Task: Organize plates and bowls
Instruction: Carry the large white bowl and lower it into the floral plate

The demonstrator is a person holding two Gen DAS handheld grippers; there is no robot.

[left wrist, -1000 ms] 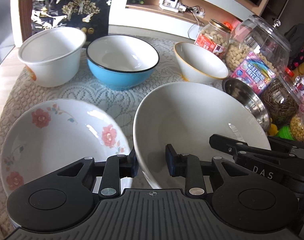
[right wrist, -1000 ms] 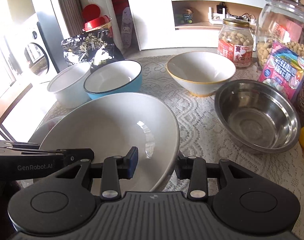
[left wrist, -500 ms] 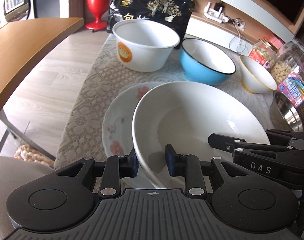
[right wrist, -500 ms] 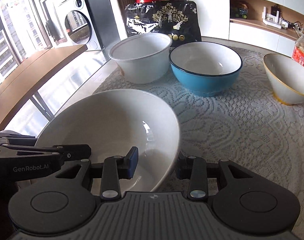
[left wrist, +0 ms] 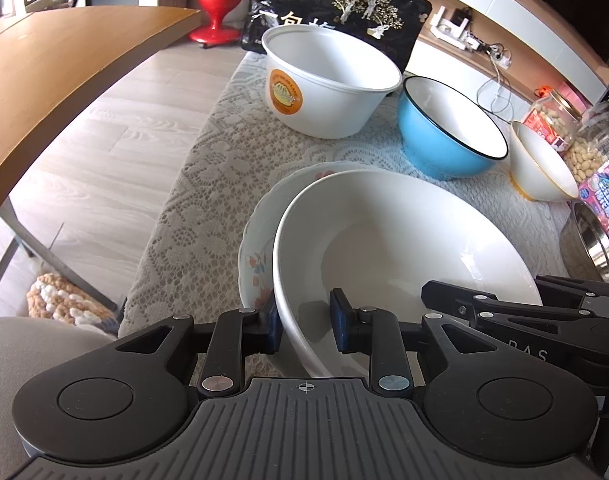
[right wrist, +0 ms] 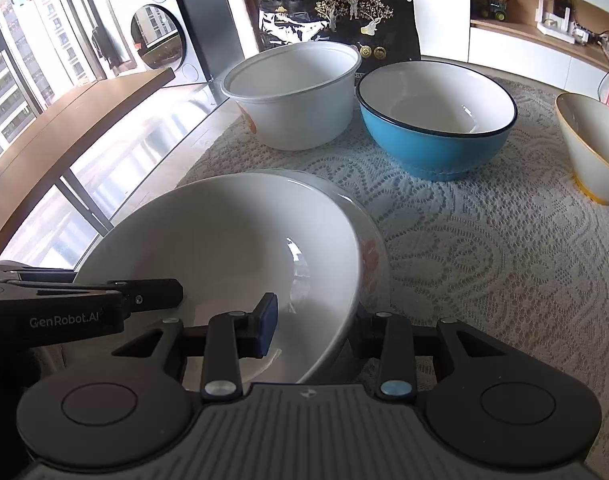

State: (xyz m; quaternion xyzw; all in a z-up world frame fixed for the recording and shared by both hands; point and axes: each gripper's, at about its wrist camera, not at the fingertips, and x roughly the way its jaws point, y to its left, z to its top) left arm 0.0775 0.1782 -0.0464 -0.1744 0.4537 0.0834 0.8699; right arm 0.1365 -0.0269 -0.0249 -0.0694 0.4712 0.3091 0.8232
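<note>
Both grippers hold one large plain white bowl (left wrist: 400, 240) by its near rim. My left gripper (left wrist: 304, 320) is shut on the rim at its left side. My right gripper (right wrist: 312, 320) is shut on the same bowl (right wrist: 224, 232) at its right side. The bowl sits over the floral plate (left wrist: 256, 240), whose rim shows to the left; in the right wrist view the floral plate (right wrist: 370, 240) peeks out at the right. Behind stand a white tub bowl (left wrist: 328, 80), a blue bowl (left wrist: 444, 140) and a gold-rimmed white bowl (left wrist: 540, 168).
A steel bowl (left wrist: 592, 240) and snack jars (left wrist: 560, 116) stand at the right. A black foil bag (left wrist: 336, 8) stands behind the tub bowl. The lace-covered table (left wrist: 208, 184) ends at the left, above the floor; a wooden table (left wrist: 56, 56) lies beyond.
Both grippers have carried the large white bowl to the left and lower, over the floral plate, which now is mostly covered. Both grips are unchanged.
</note>
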